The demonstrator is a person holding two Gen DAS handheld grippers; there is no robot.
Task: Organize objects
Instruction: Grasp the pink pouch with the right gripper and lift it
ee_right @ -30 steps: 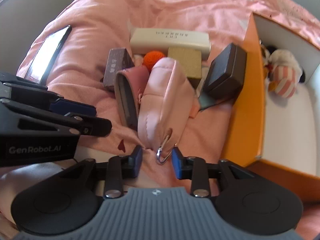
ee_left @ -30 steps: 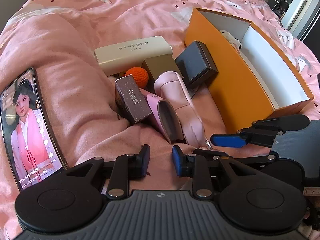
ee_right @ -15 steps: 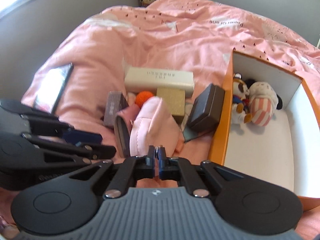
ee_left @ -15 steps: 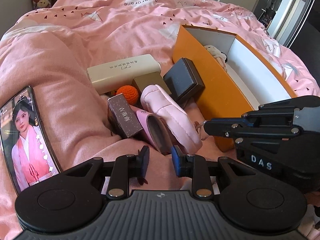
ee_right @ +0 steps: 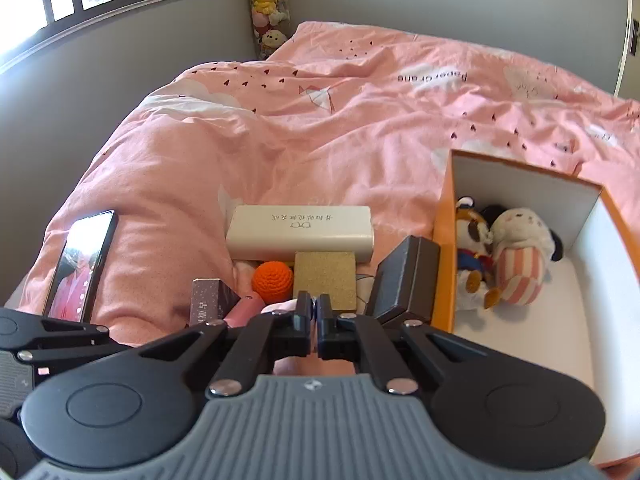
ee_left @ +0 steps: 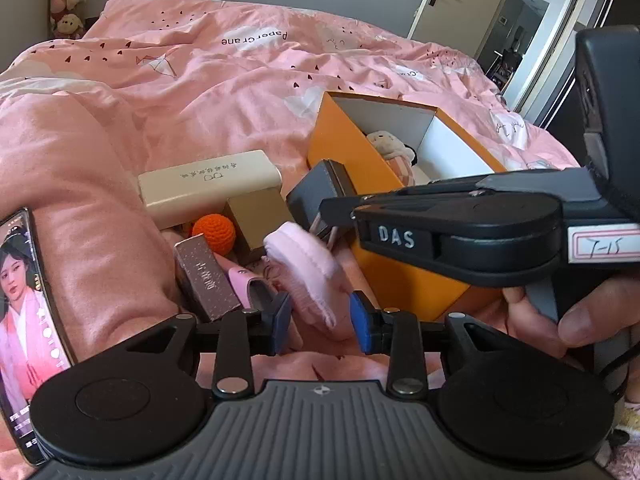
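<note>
Left wrist view: pink pouch [ee_left: 308, 280] between parted left tongs [ee_left: 320, 322].

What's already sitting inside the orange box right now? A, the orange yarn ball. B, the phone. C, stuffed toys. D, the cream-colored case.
C: two stuffed toys lie in the orange box, while the yarn ball, phone and cream case lie outside it on the bedspread.

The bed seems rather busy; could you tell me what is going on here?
A person with two handheld grippers is tidying items into an orange box that already holds plush toys. The right gripper is shut on the pink pouch; the left gripper is open around its lower end. Other boxes and an orange ball remain on the duvet.
</note>
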